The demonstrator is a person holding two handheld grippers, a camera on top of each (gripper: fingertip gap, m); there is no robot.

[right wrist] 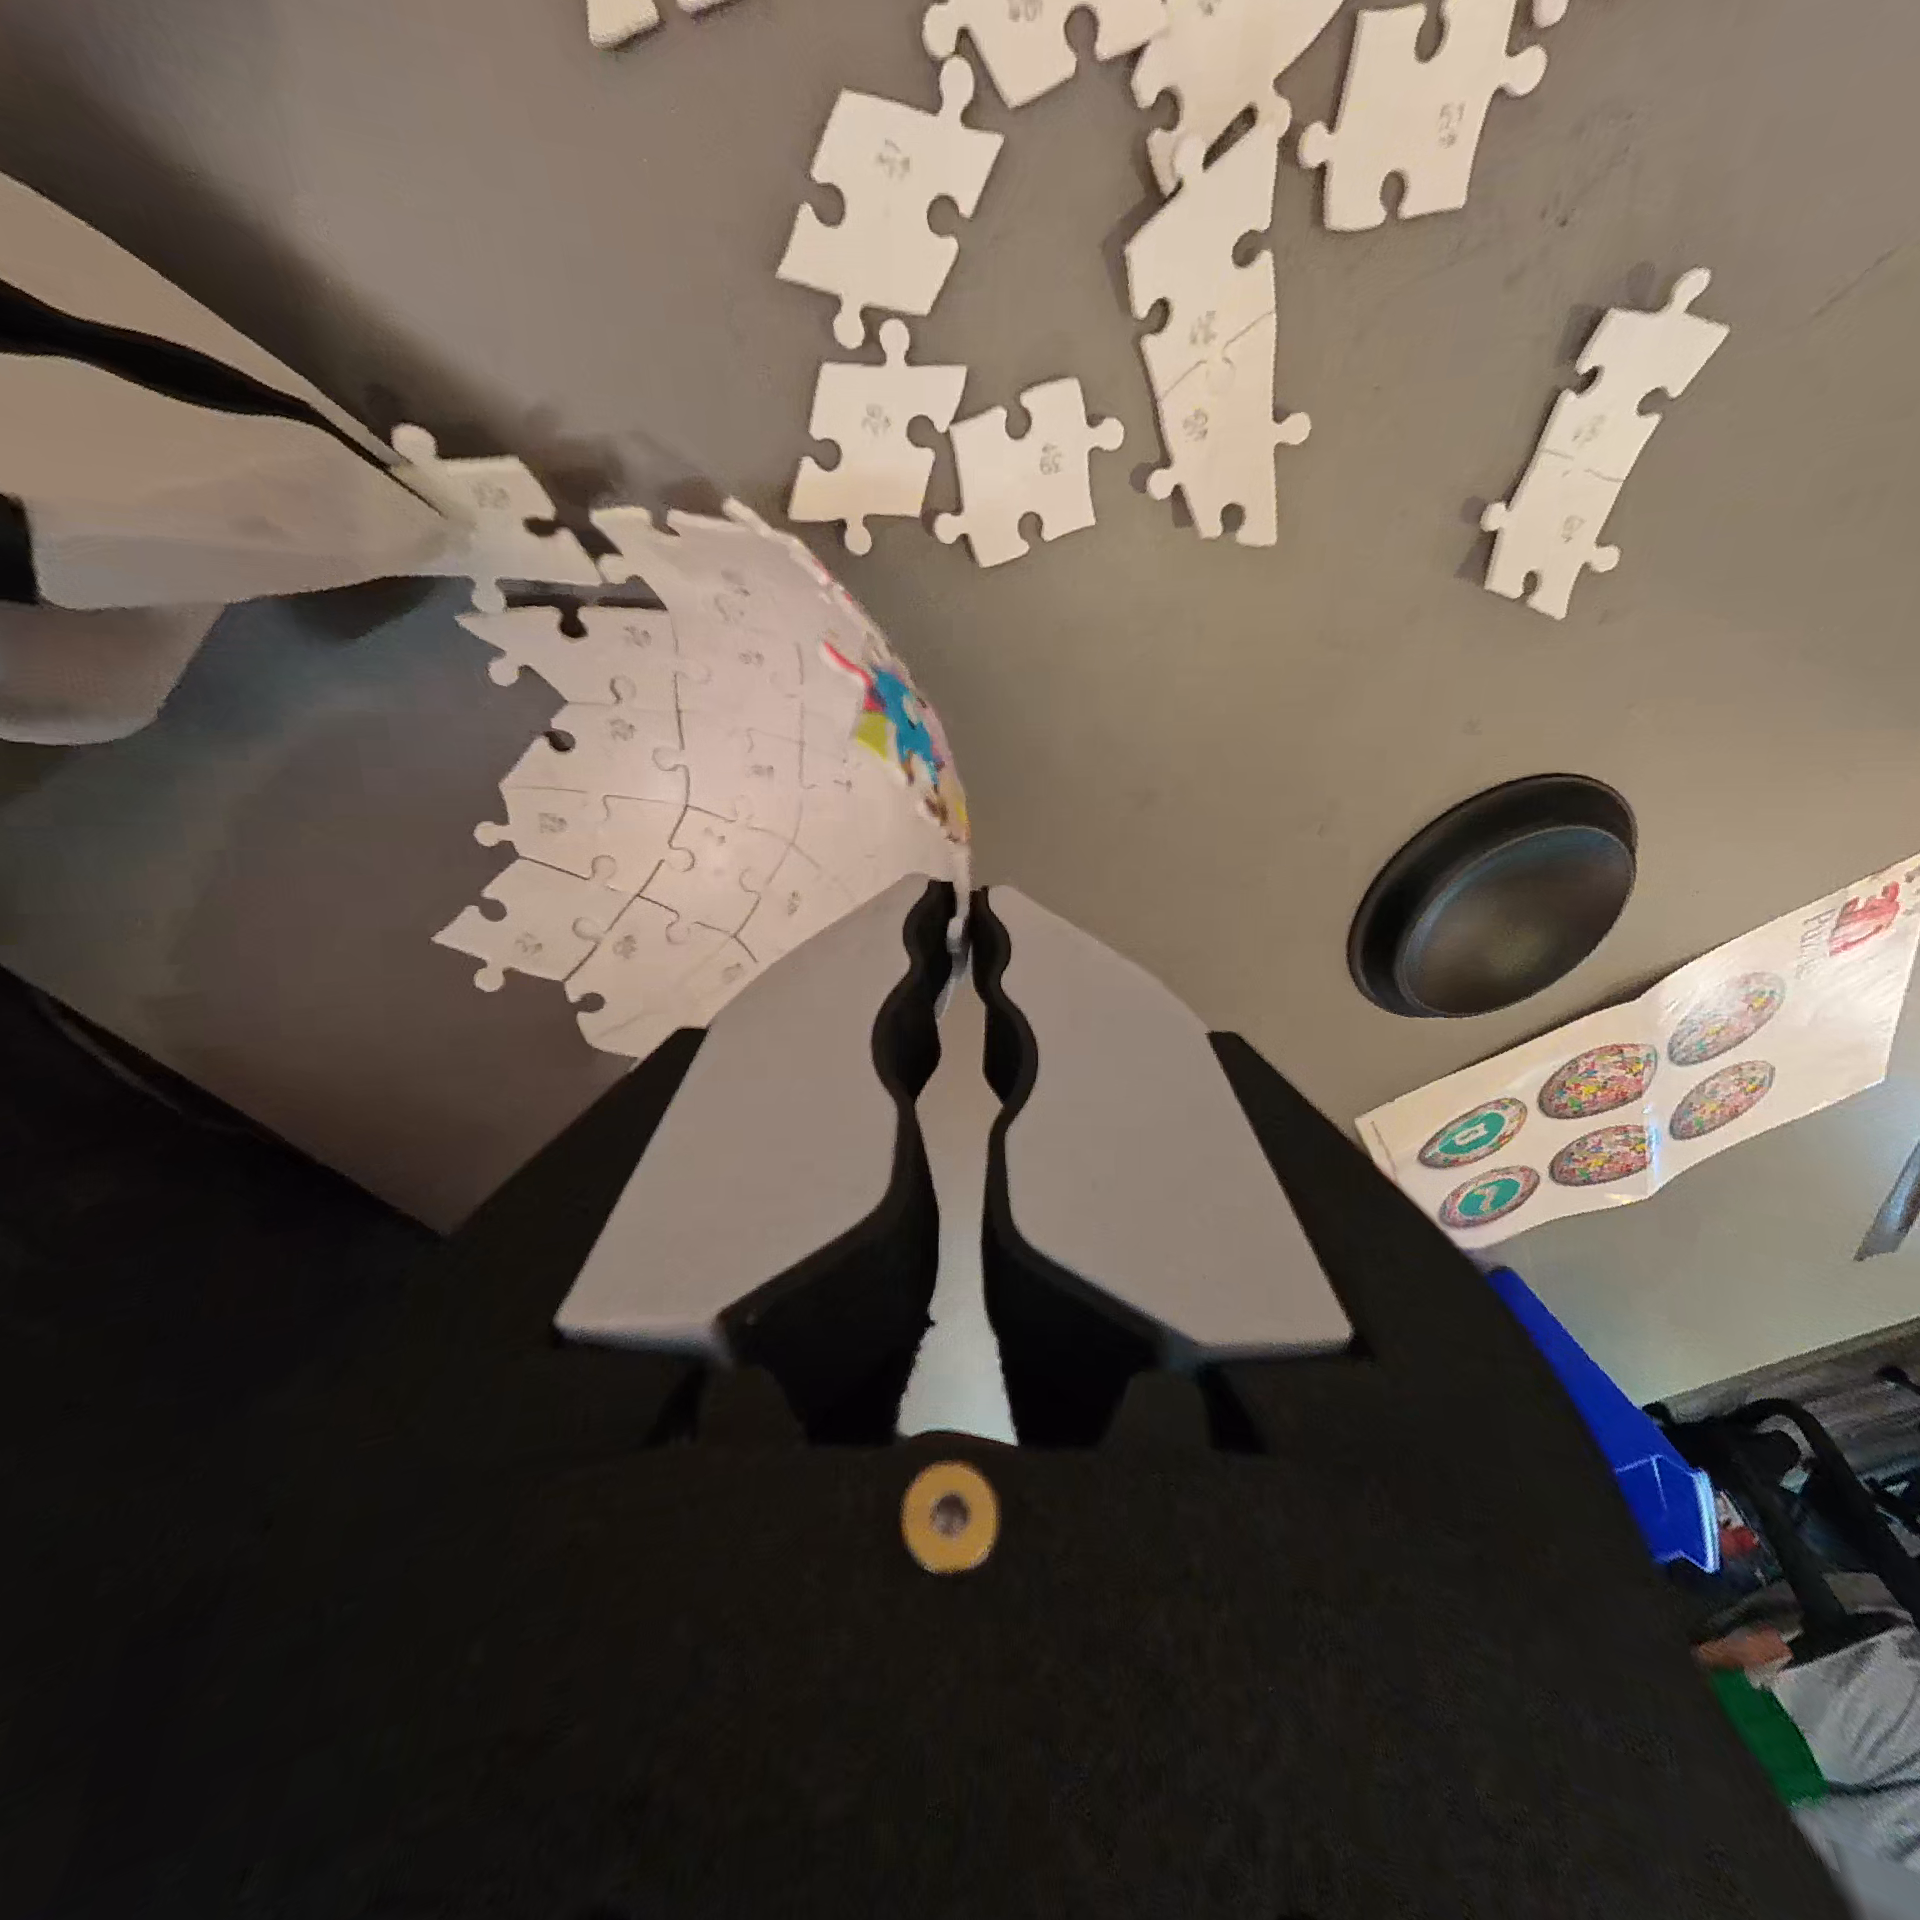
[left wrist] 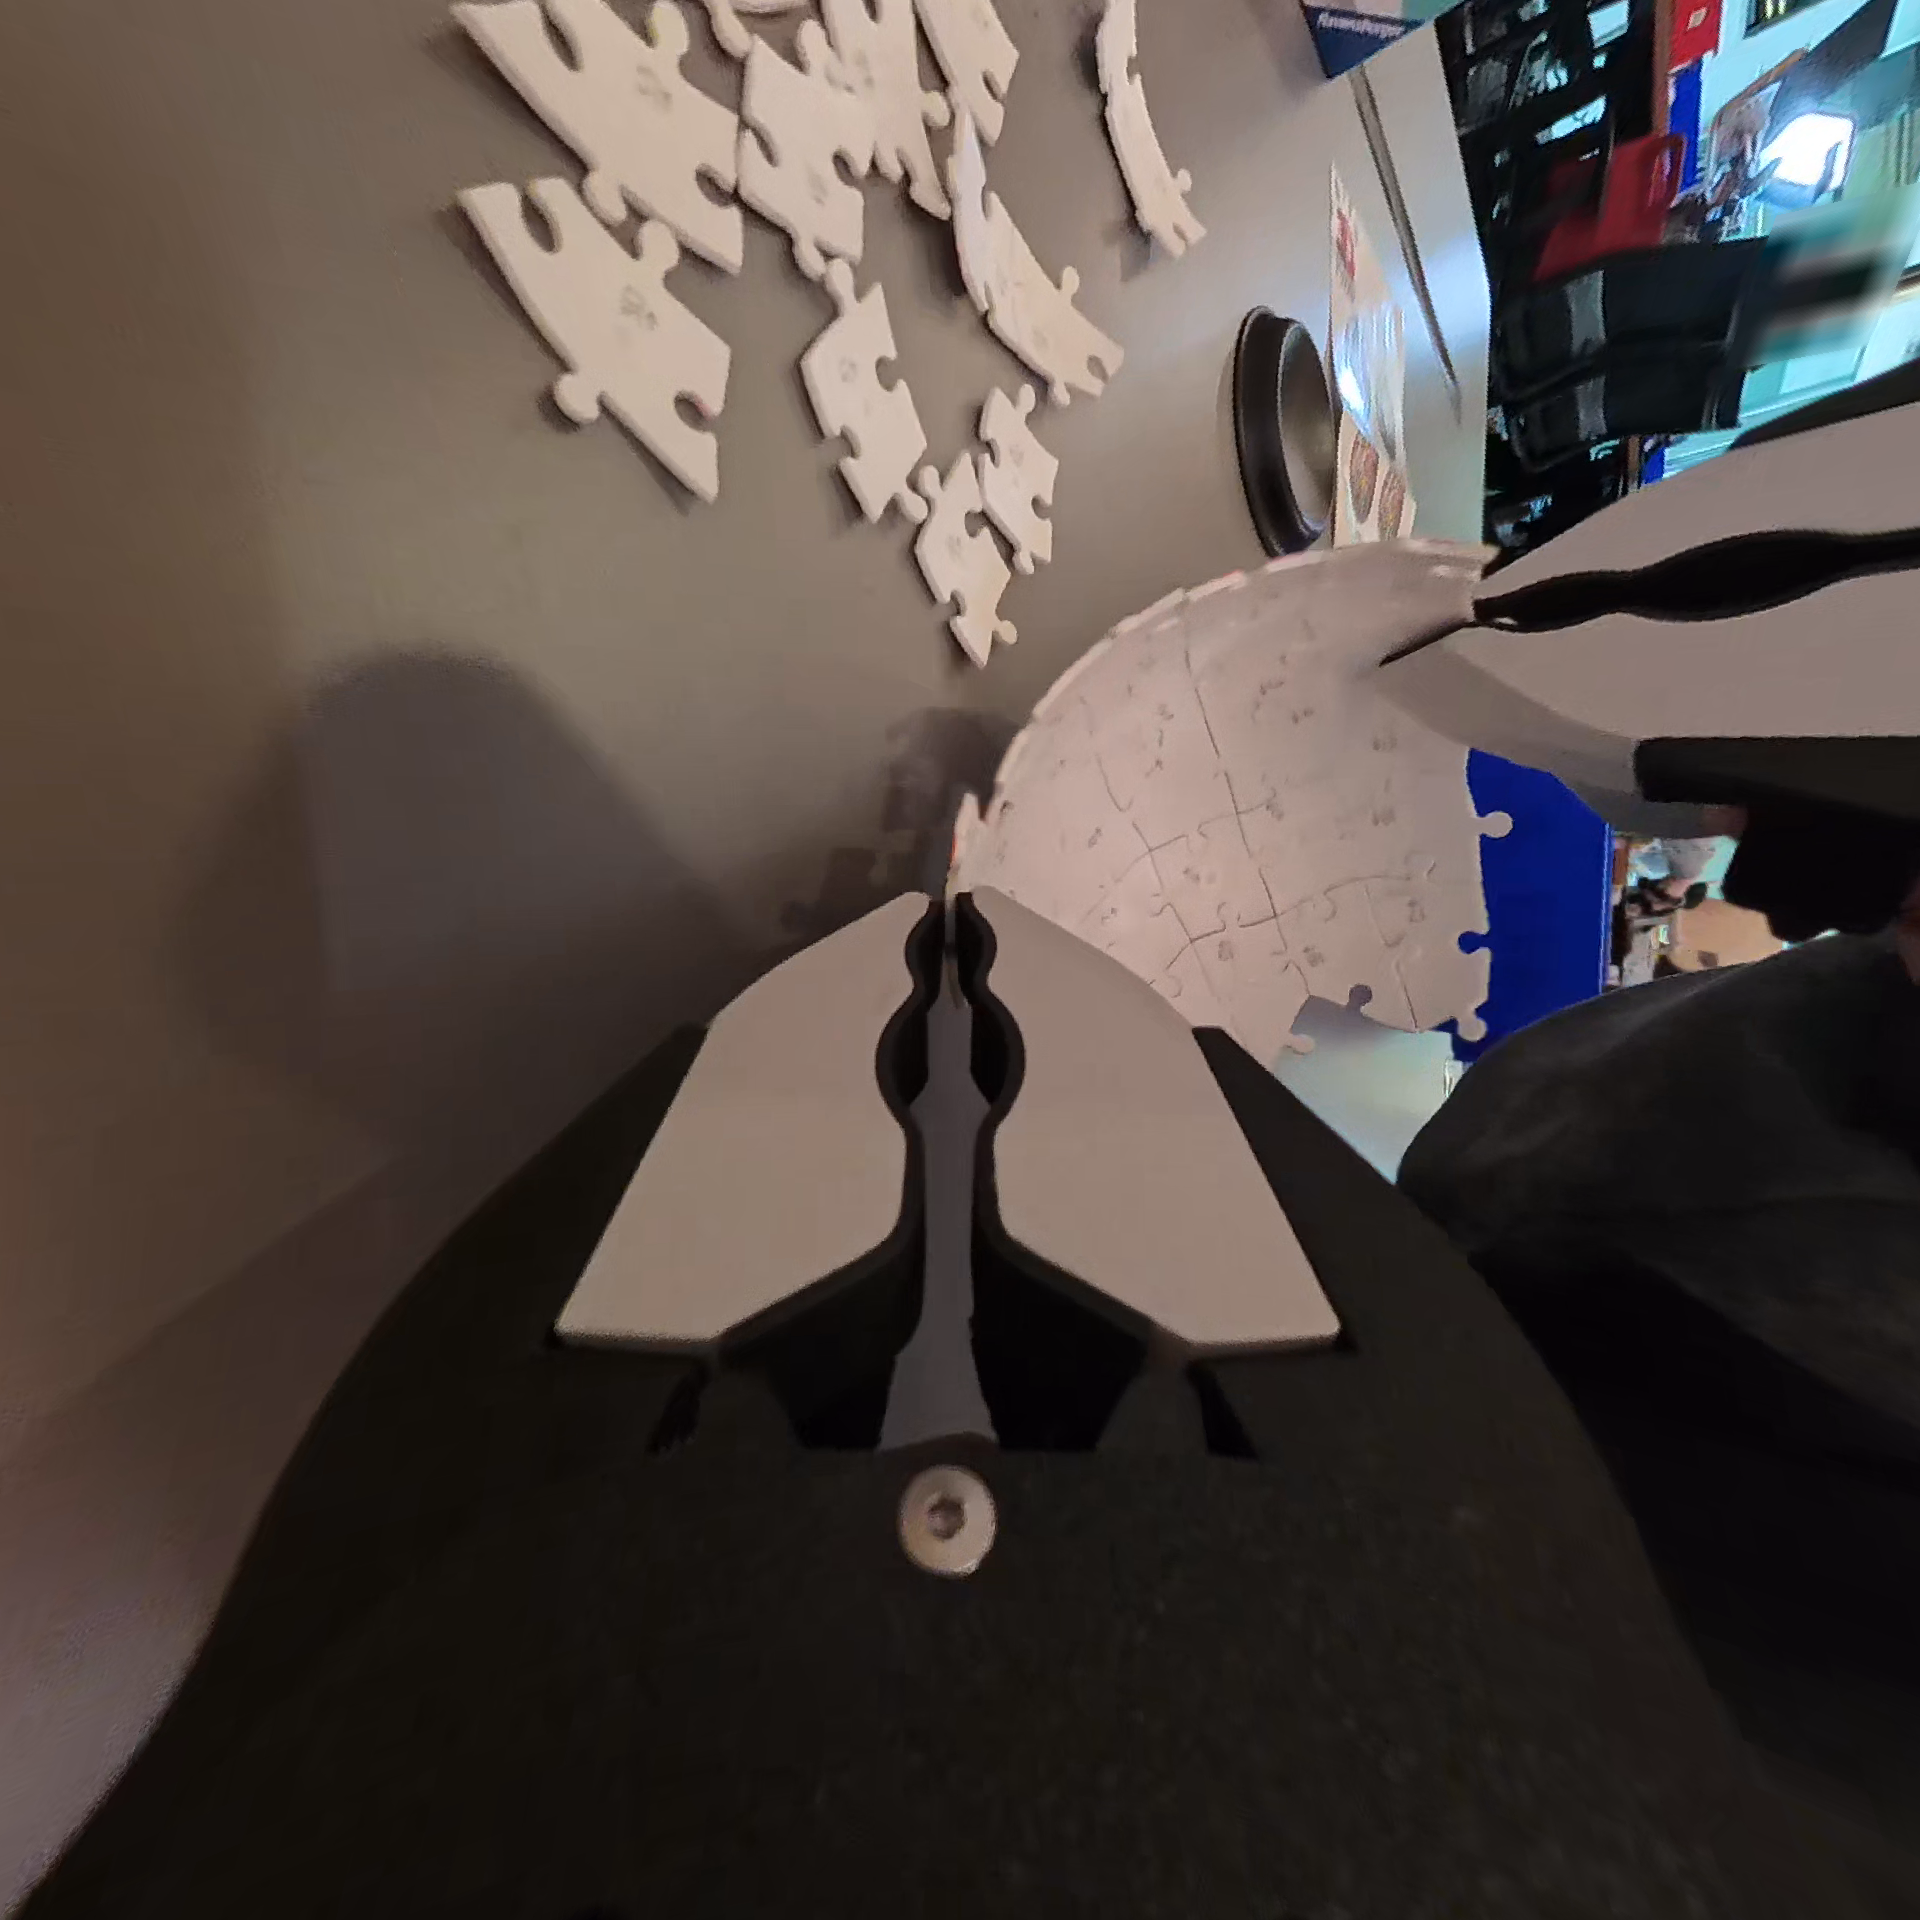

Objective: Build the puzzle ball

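Left gripper point(left wrist: 951, 914): jaws narrow, pinching the rim of the half-built puzzle ball point(left wrist: 1247, 821), held above the grey table point(left wrist: 312, 416). Right gripper point(right wrist: 966, 904): same, opposite rim. Loose pieces point(right wrist: 894, 218) beyond the ball. Only the right wrist view shows the ball's coloured outside, with the black stand point(right wrist: 1496, 894) and leaflet point(right wrist: 1662, 1070) to its right.

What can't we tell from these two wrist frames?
- Printed outer face of the partial puzzle ball: mostly turned away in both views; only a colored sliver shows in the right wrist view.
- Exact grip depth of the left gripper and right gripper on the shell rim: hidden by their own fingers.
- Loose pieces: the top edge cuts off the pile, so no count.
- Background right of the table: blurred in the left wrist view.
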